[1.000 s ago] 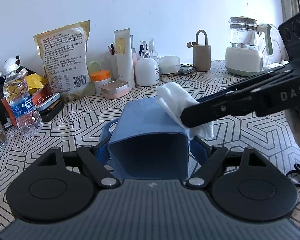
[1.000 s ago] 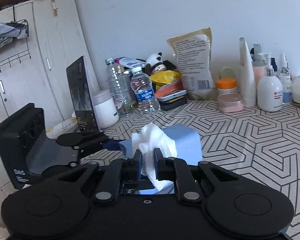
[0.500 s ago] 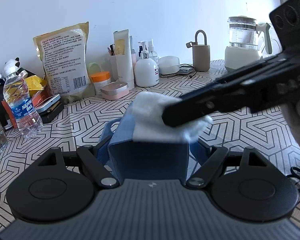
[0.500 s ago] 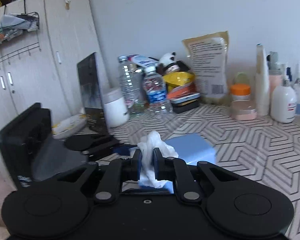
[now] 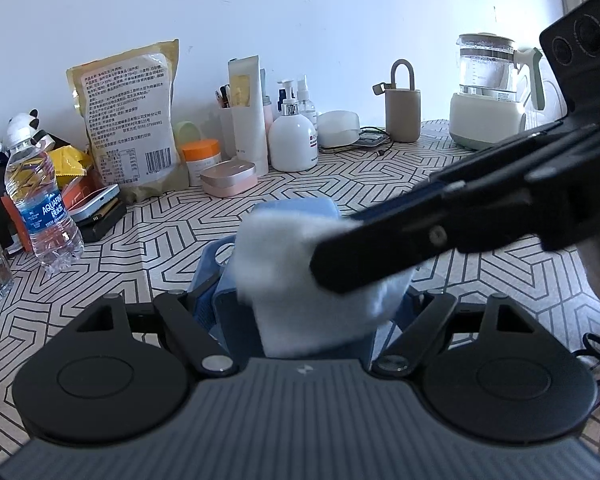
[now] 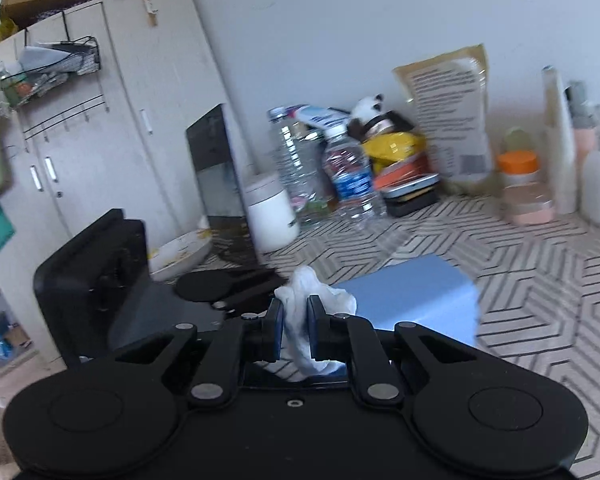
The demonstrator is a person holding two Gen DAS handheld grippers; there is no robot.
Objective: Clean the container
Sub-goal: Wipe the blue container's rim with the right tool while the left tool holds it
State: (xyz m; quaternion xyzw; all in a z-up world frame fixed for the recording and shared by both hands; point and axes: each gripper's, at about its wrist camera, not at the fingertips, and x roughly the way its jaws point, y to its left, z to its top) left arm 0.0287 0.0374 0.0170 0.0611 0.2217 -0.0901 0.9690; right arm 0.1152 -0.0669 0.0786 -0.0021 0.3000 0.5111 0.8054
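Lived-in home: cluttered table (image 5: 380, 176) of toiletries, kettle (image 5: 488, 92), wardrobe (image 6: 112, 120).

Both wrist views sit close behind their tongs — sharing the blue container (image 5: 292, 216) (image 6: 412, 296) and cluttered table (image 5: 380, 176) (image 6: 540, 280).

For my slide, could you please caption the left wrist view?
Right gripper wipes white cloth over blue container held by left gripper.

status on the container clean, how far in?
Mid-wipe. Done: left claw grips the blue container, right claw pinches the white tissue. In hand: the tissue lies on the container's near end. Left: the remaining faces; how clean it is cannot be judged.
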